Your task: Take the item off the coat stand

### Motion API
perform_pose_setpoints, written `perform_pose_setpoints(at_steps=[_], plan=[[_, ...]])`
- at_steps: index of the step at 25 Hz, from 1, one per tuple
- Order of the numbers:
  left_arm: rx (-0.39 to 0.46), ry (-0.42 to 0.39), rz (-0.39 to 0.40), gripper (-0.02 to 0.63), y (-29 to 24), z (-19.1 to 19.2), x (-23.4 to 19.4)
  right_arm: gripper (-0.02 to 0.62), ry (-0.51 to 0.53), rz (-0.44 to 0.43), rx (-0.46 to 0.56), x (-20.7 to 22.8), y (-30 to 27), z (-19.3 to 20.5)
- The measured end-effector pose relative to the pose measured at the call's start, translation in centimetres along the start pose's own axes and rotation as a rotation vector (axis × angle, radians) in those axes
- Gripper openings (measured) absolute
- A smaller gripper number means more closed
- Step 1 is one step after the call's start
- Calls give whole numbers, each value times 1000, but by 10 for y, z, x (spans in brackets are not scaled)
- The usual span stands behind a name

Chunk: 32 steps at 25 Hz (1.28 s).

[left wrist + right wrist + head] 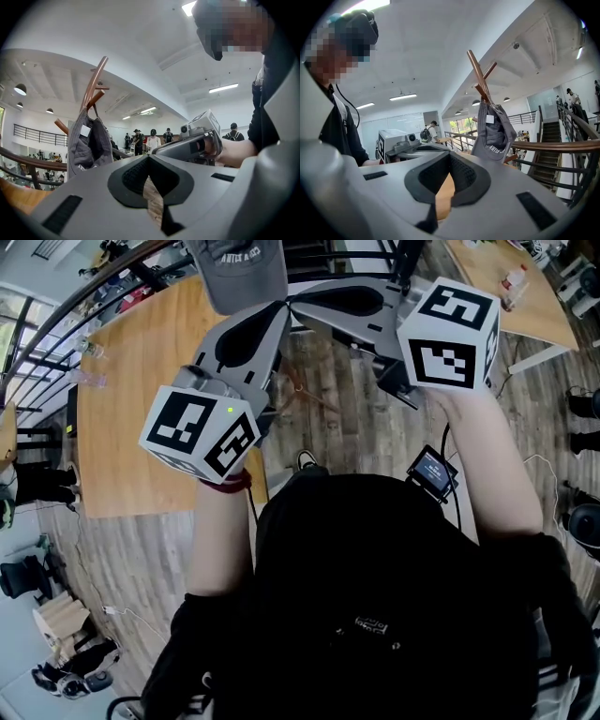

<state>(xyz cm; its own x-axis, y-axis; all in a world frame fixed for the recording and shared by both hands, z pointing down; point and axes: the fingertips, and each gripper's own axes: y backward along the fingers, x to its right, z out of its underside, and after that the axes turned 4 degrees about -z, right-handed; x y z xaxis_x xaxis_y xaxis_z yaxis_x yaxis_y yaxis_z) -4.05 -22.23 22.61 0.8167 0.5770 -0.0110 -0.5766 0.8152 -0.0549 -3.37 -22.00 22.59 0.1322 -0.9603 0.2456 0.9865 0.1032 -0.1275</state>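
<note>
A grey cap hangs at the top of the head view, just beyond both grippers. It hangs from a peg of the brown wooden coat stand, with the cap left of my left gripper's tips. In the right gripper view the same cap hangs under the stand's pegs, above and right of the jaws. My left gripper and right gripper point at each other with their tips almost touching below the cap. Both are shut, with nothing between the jaws and no contact with the cap.
A large wooden tabletop lies below on the left, and a second table at the top right. A dark railing and a staircase run behind the stand. Several people stand far off. A small screen device sits near the person's waist.
</note>
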Motion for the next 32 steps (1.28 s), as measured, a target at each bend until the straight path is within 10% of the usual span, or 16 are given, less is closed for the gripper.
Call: perform_pose_setpoints(at_steps=[32], plan=[[20,34,79,3,-7,-12,-127,17,-13,50,5,60,-104,-40]])
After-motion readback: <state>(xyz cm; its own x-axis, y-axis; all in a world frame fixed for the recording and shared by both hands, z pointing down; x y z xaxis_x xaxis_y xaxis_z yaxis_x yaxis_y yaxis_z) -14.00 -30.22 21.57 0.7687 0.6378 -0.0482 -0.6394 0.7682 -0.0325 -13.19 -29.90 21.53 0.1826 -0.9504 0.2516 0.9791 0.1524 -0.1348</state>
